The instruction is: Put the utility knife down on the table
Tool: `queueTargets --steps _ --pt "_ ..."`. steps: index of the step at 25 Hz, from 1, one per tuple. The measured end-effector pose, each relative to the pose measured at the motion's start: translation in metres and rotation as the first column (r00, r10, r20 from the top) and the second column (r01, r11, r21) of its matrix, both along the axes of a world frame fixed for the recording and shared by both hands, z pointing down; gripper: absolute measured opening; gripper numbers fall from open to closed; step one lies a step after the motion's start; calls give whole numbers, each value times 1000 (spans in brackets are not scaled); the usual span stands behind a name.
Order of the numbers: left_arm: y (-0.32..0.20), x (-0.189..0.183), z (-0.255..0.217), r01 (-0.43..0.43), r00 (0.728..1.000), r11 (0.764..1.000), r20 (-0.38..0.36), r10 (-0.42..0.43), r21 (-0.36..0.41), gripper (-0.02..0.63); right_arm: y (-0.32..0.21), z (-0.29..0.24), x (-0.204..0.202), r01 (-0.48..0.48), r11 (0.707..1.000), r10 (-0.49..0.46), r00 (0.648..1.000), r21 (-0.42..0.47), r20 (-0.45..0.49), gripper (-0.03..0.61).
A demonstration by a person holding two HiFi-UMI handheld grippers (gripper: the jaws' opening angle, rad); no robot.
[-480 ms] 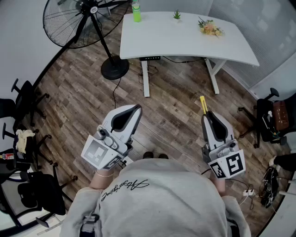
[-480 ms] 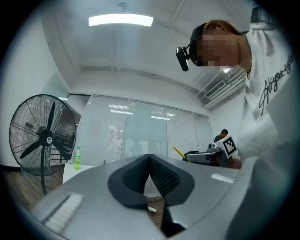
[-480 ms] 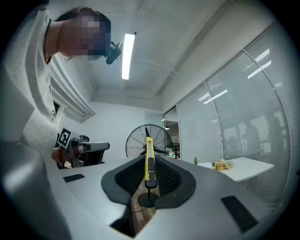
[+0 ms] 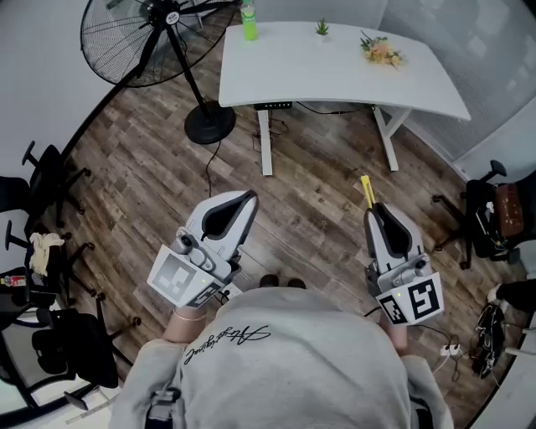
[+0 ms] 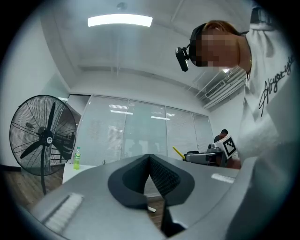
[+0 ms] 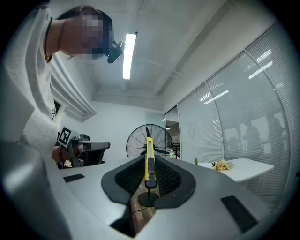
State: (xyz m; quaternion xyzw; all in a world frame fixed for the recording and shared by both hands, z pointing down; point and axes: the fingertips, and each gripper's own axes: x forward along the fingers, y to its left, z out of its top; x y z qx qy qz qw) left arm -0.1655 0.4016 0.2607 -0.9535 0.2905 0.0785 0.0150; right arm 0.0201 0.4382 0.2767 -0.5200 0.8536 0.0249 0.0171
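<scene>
Unmoved, right hand-held gripper point(image 4: 376, 212) clamping utility knife point(image 4: 367, 189)

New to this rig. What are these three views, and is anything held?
No robot arm: a person holds a two-jaw gripper in each hand. The head view looks down from a camera on the person's head. The other two views ride on the grippers and look along their jaws. The left gripper has its jaws together, nothing between them. The right gripper is clamped on a yellow utility knife. The white table stands ahead, apart from both grippers; on it are a green bottle, a small plant and flowers. A fan stands on the floor beside it.
</scene>
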Motion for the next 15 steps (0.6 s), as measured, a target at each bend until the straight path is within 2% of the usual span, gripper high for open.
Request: queueTargets --steps 15 --pt "2 19 3 9 1000 1000 -5 -9 -14 -1 3 1 22 -9 1000 9 1000 2 17 67"
